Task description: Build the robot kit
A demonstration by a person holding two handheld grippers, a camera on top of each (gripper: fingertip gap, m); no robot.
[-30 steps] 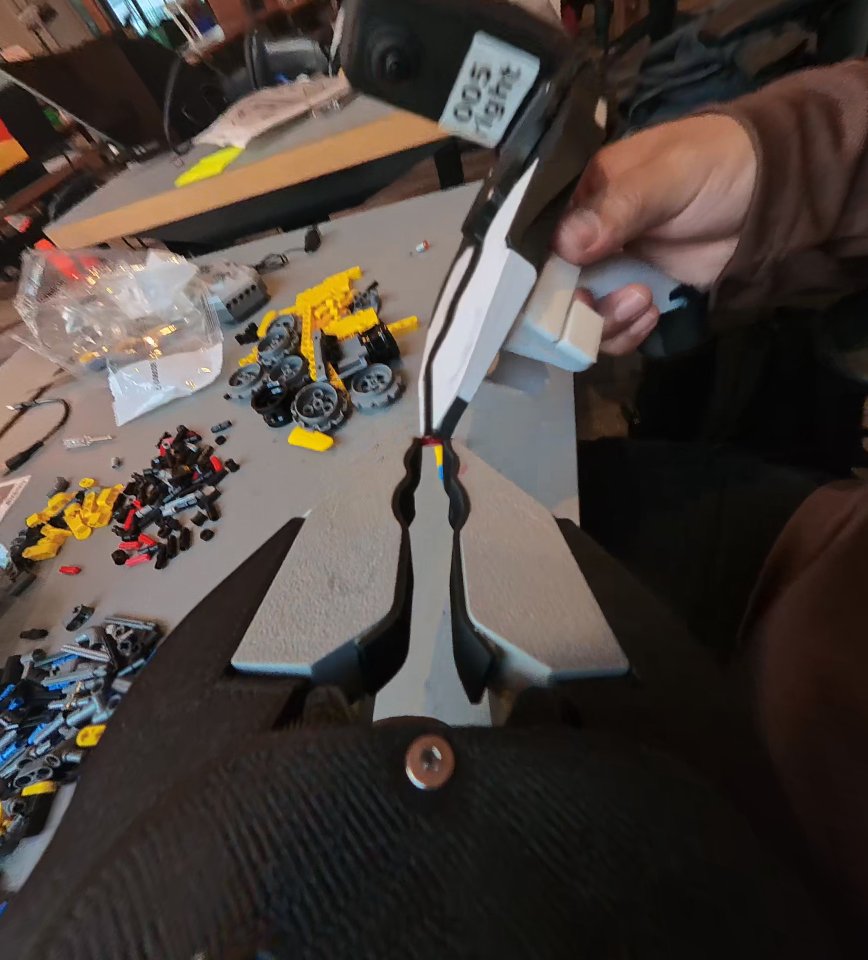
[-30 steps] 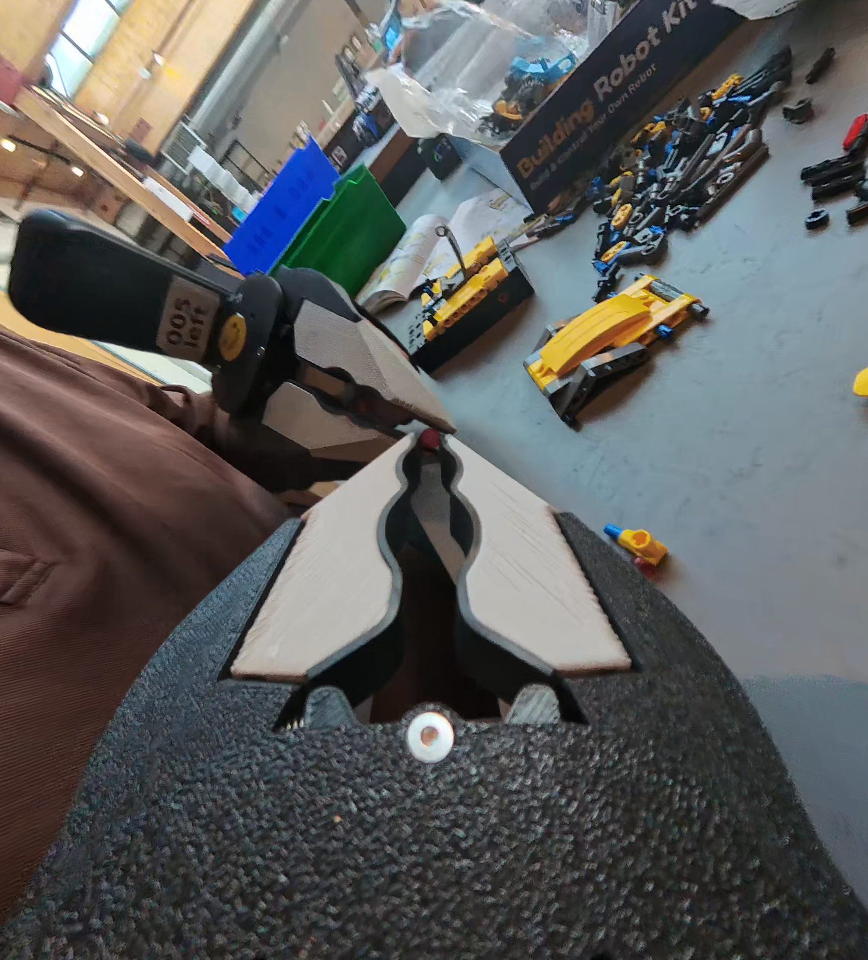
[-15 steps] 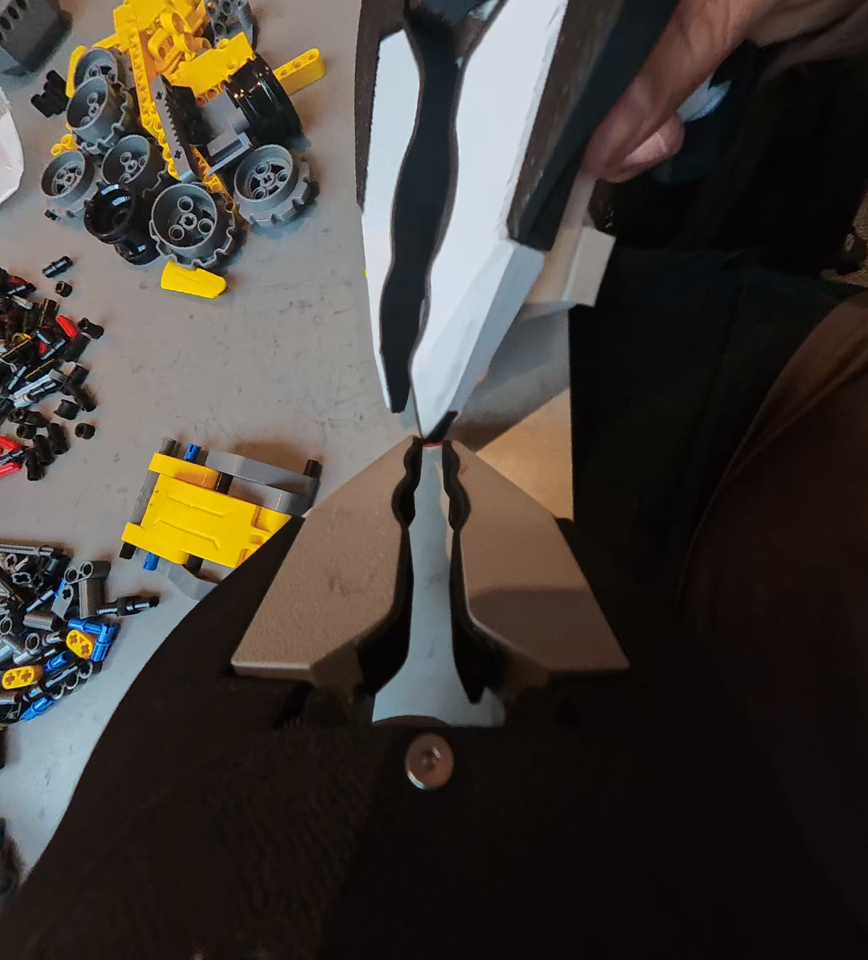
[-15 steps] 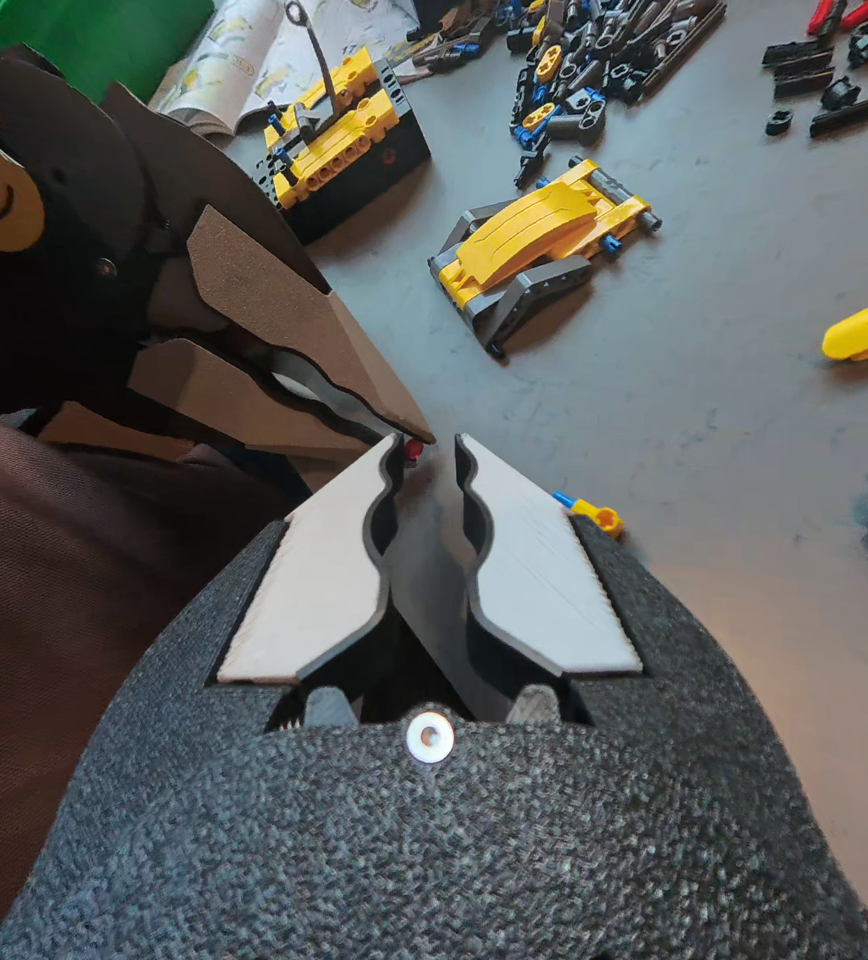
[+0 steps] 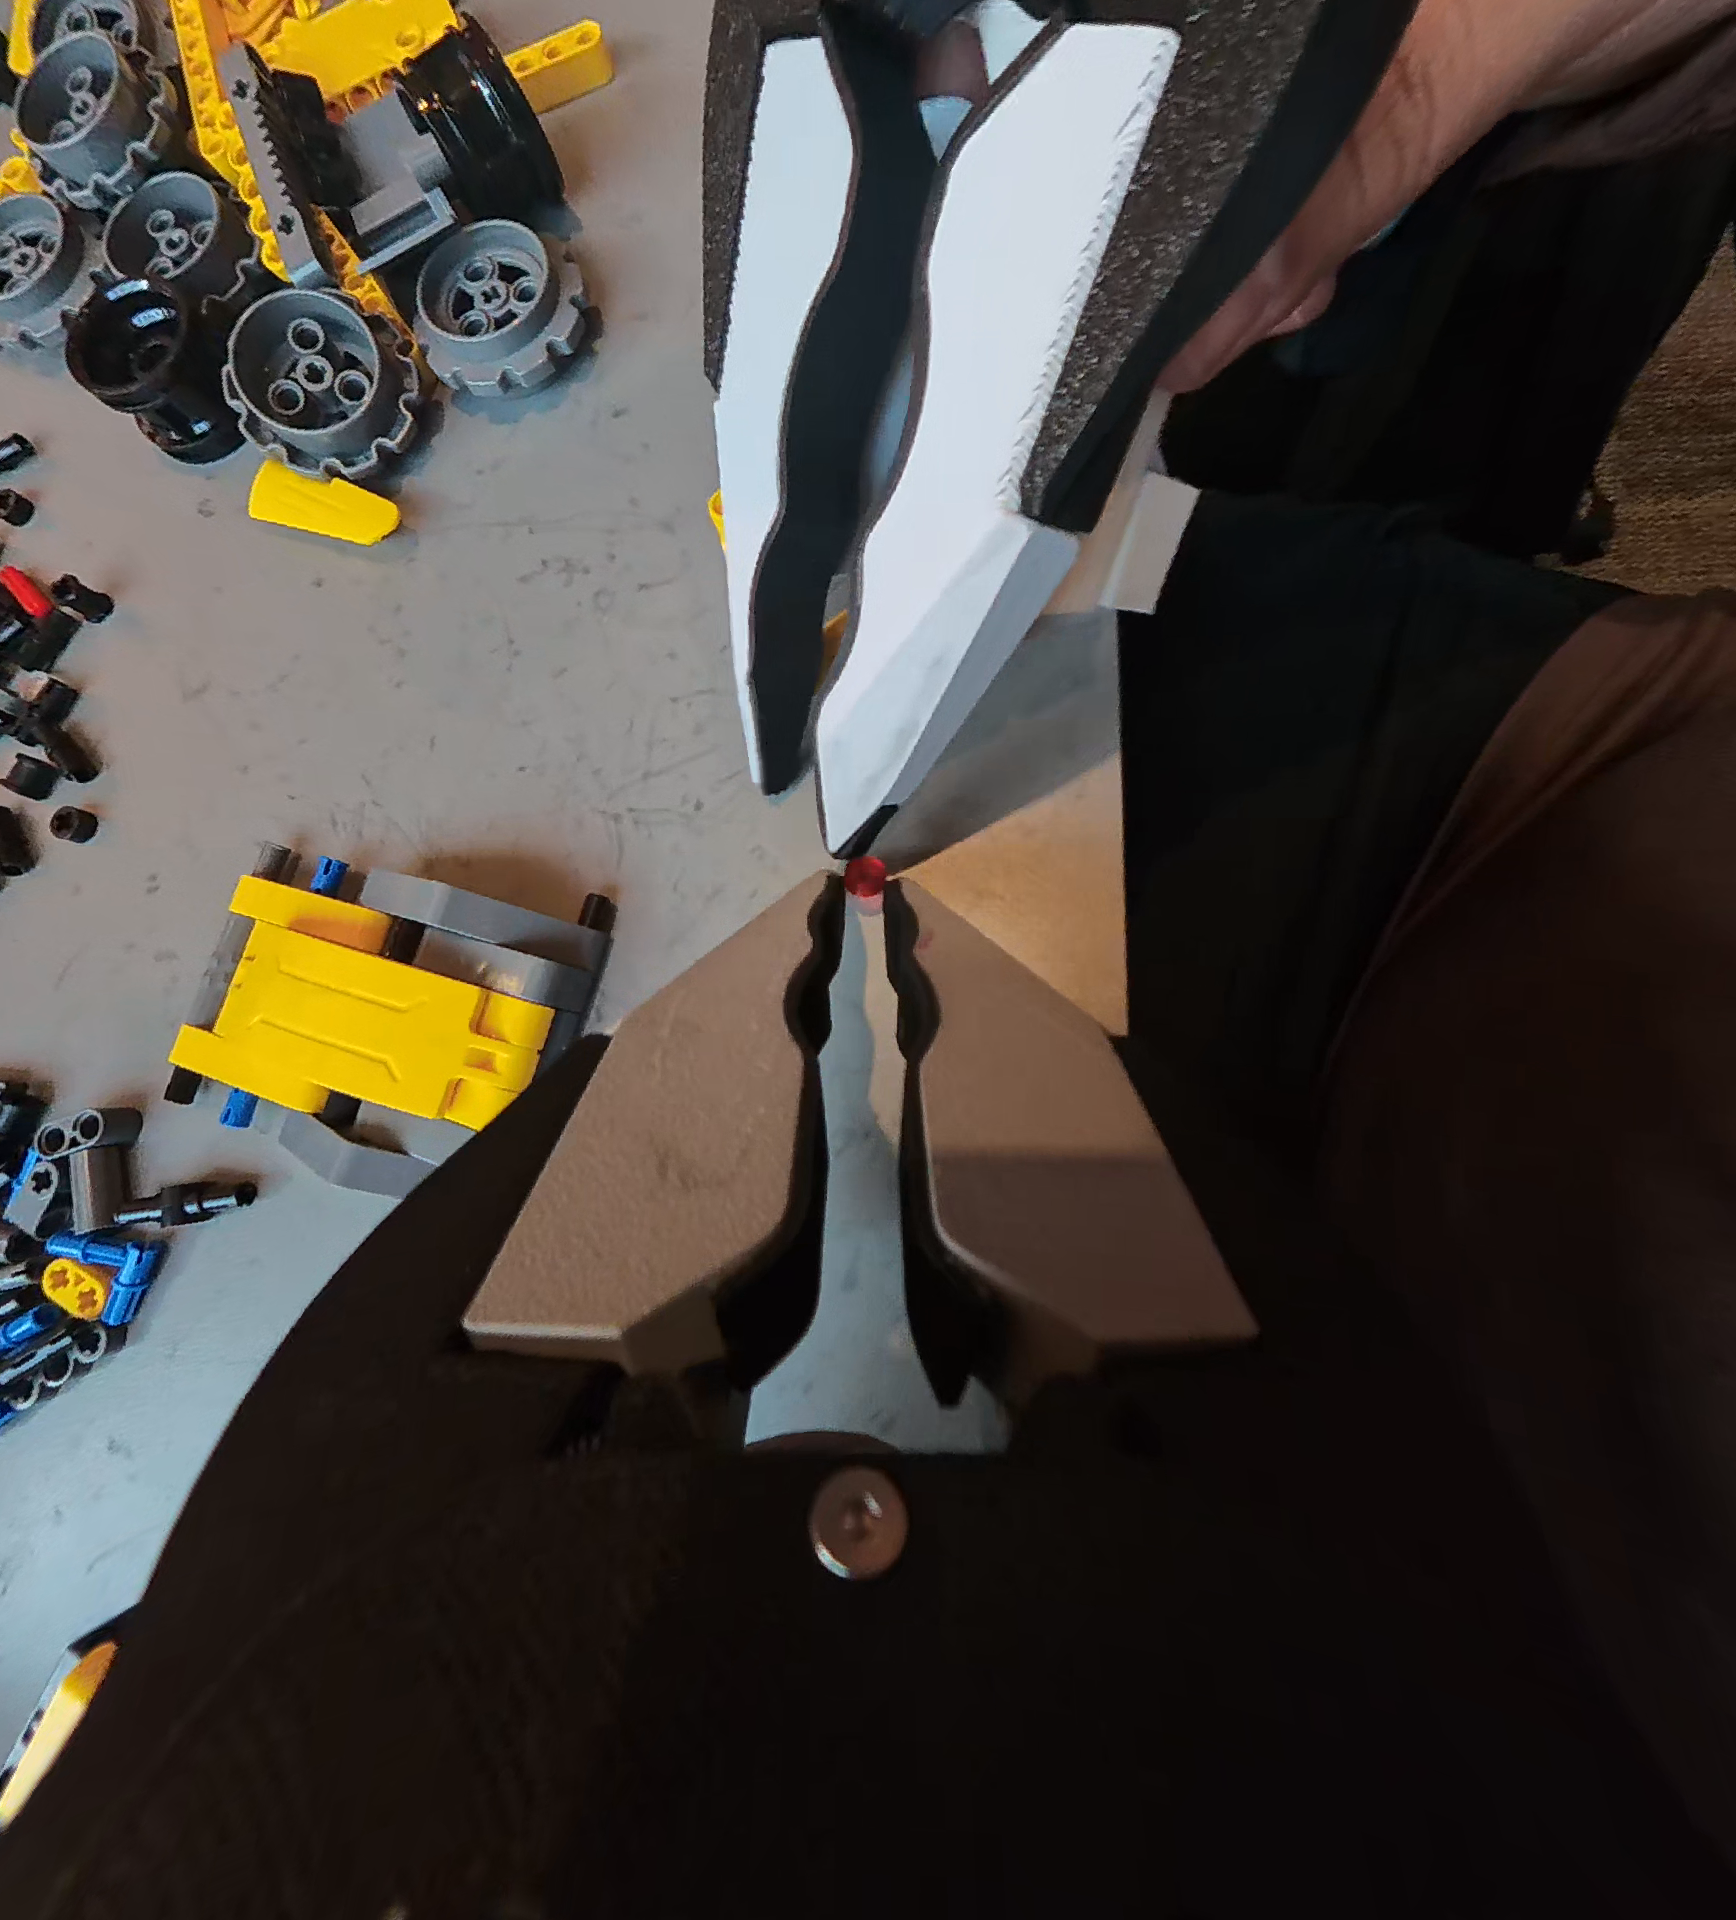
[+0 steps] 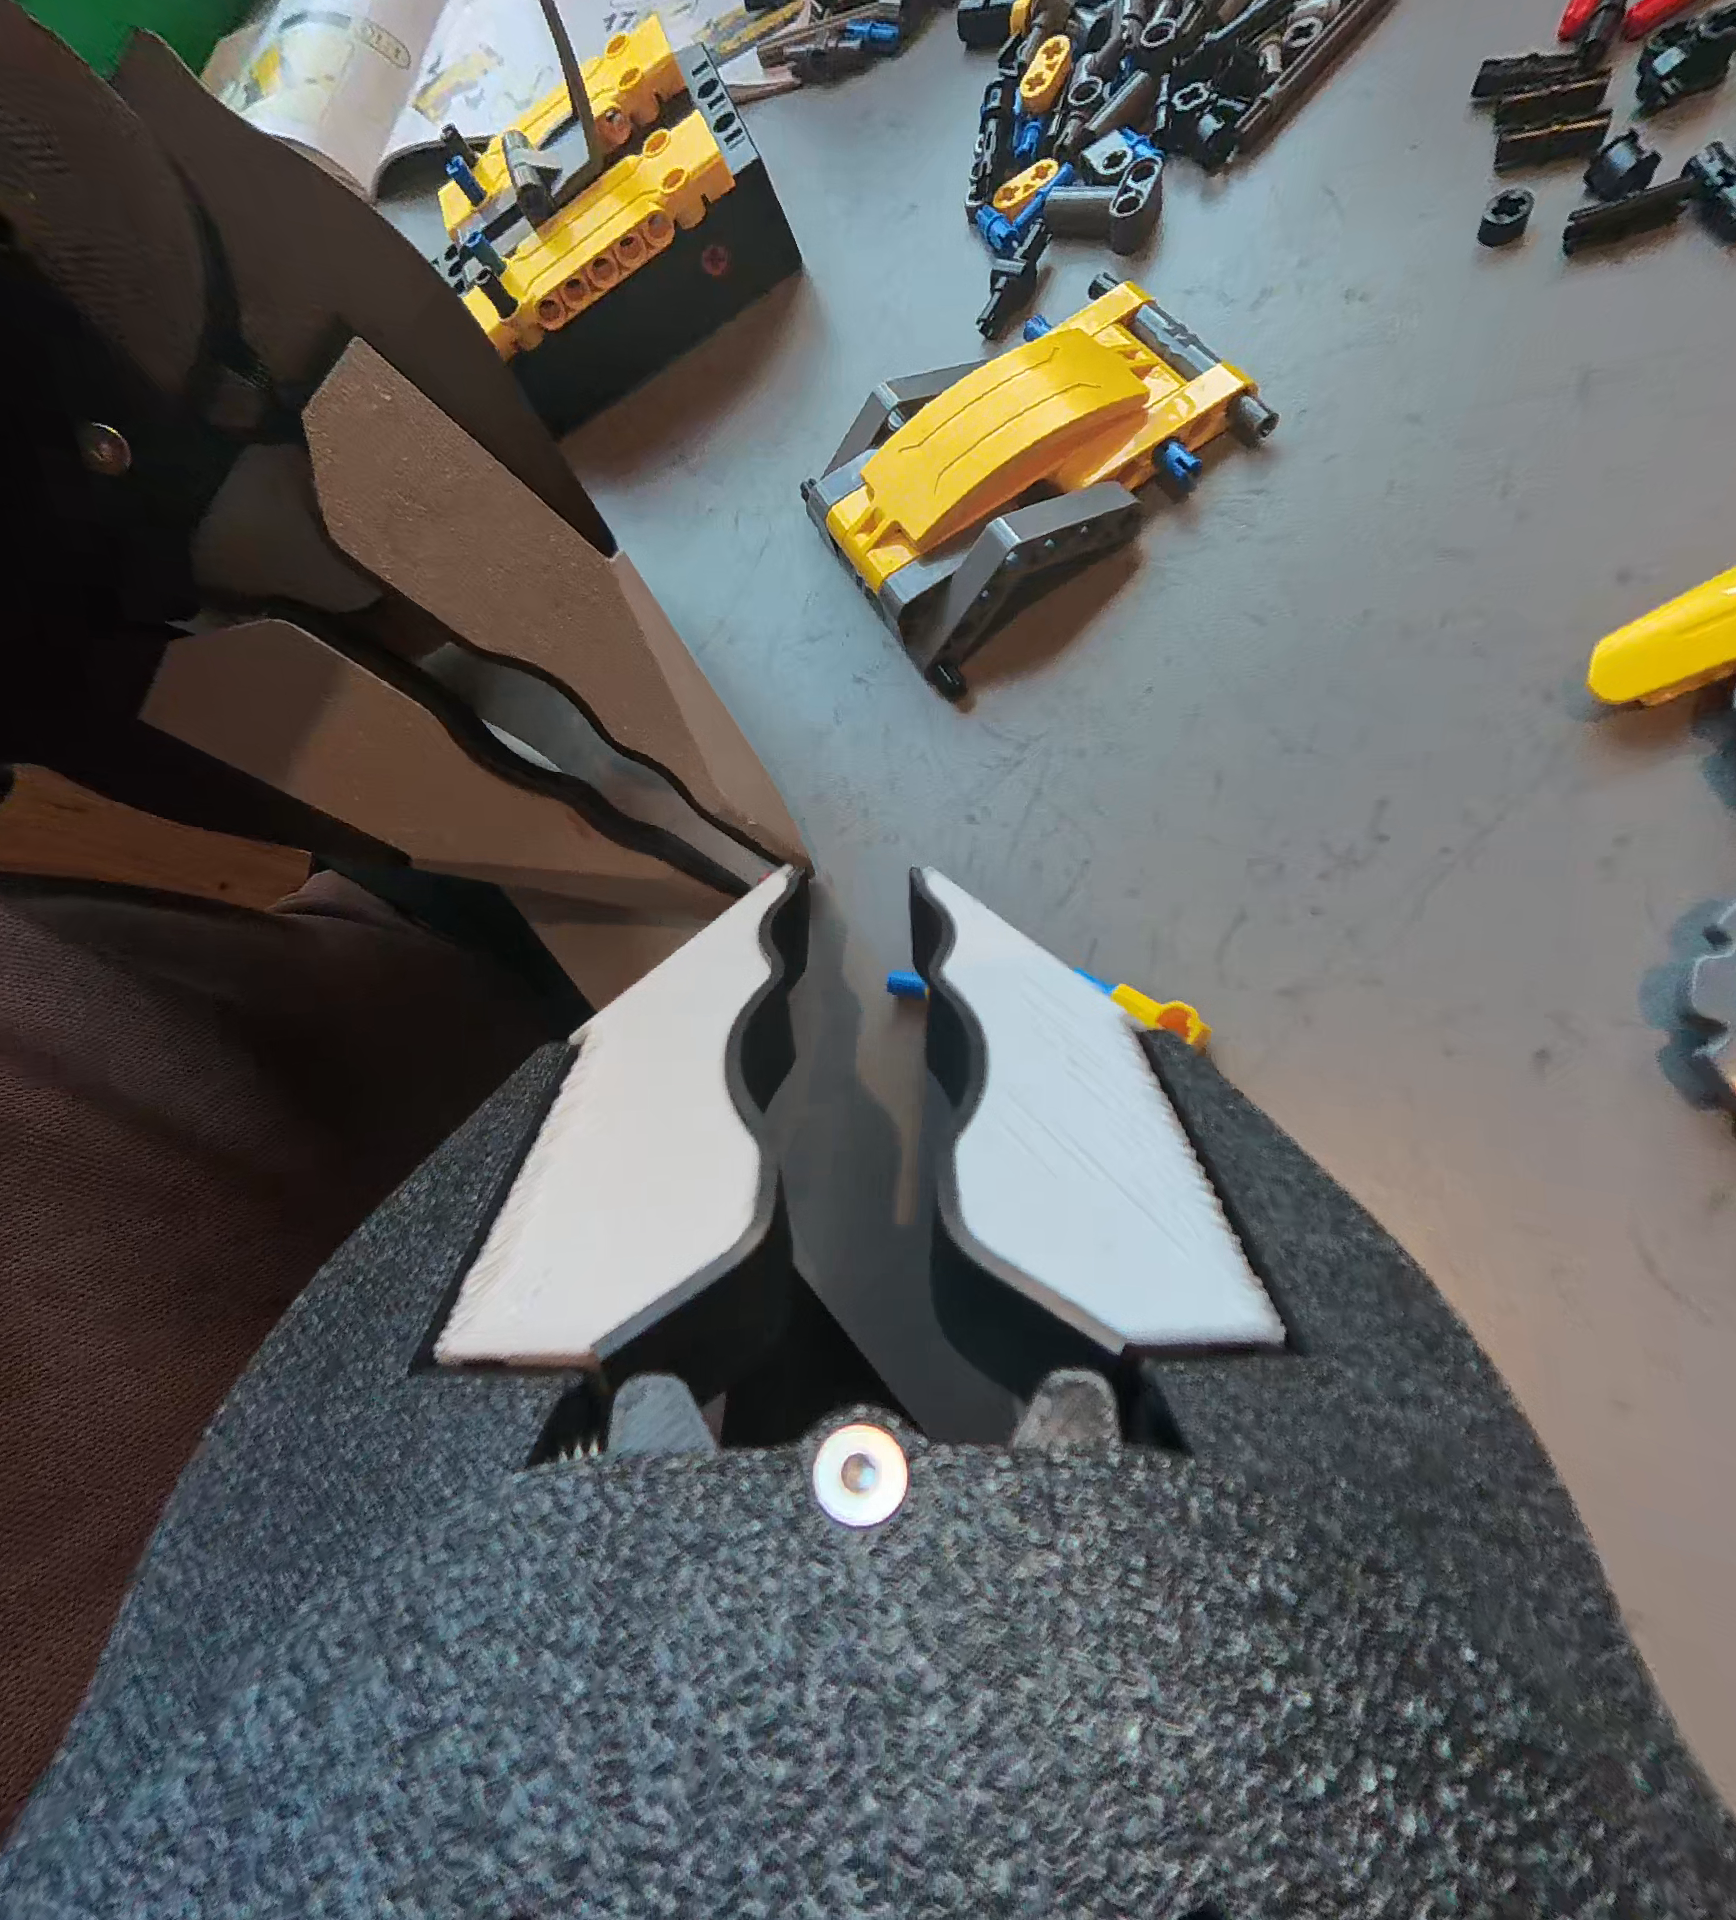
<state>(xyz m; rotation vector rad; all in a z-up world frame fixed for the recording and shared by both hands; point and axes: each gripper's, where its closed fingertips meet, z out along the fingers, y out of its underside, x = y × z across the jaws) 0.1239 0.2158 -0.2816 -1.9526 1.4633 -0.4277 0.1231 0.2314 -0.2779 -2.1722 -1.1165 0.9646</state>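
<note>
The left gripper (image 5: 862,896) pinched a small red pin (image 5: 864,876) at the very tips of its nearly closed jaws, over the near edge of the grey table (image 5: 552,665). The pin's round end faced the left wrist camera; its long axis could not be read. The right gripper (image 6: 859,878) stood with jaws parted and empty, its tips meeting the left gripper's almost point to point, one white finger (image 5: 931,644) just above the pin and seemingly touching it. The pin thus lay directly ahead of the left jaws and off to the left of the right ones. A blue-and-yellow pin (image 6: 1144,1006) lay on the table just under the right gripper. Farther out sat a yellow panel assembly (image 5: 376,1023), grey wheels (image 5: 308,374) and loose heaps of small parts (image 6: 1082,156).
</note>
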